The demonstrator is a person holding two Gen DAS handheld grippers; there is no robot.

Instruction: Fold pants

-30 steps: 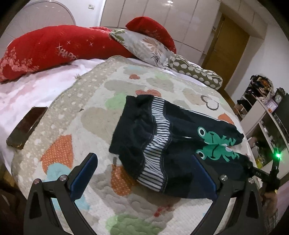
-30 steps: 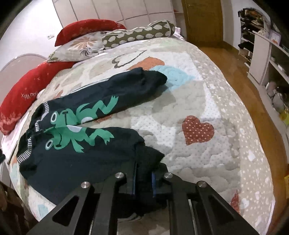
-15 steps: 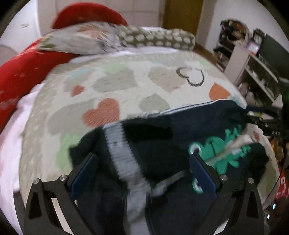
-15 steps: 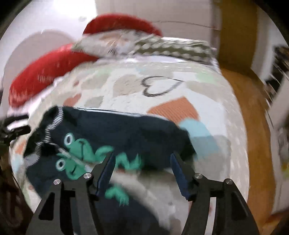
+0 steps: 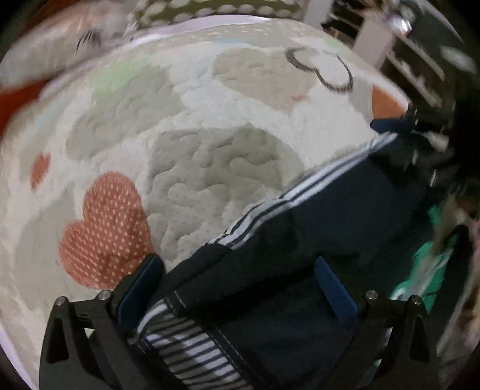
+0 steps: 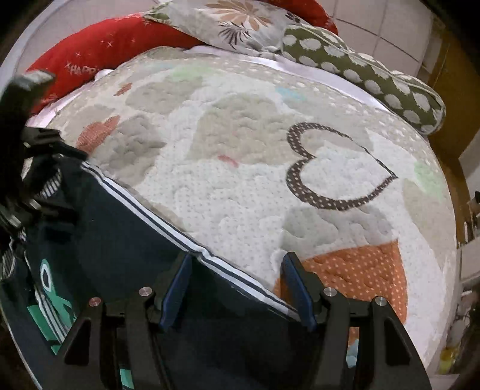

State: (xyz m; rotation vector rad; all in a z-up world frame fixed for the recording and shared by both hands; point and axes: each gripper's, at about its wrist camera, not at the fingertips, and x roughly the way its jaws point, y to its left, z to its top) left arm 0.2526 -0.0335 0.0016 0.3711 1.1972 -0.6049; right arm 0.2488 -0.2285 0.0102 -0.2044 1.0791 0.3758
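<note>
Both grippers, left [image 5: 237, 288] & right [image 6: 235, 283], fingers wide over pants [image 6: 126, 240]; red pillow [image 6: 99, 57] reads "HAPP"

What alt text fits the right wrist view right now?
The open right claw straddles the striped edge of dark pants on a heart-print quilt. Pillows line the far side, and the left claw is at the left edge.
</note>
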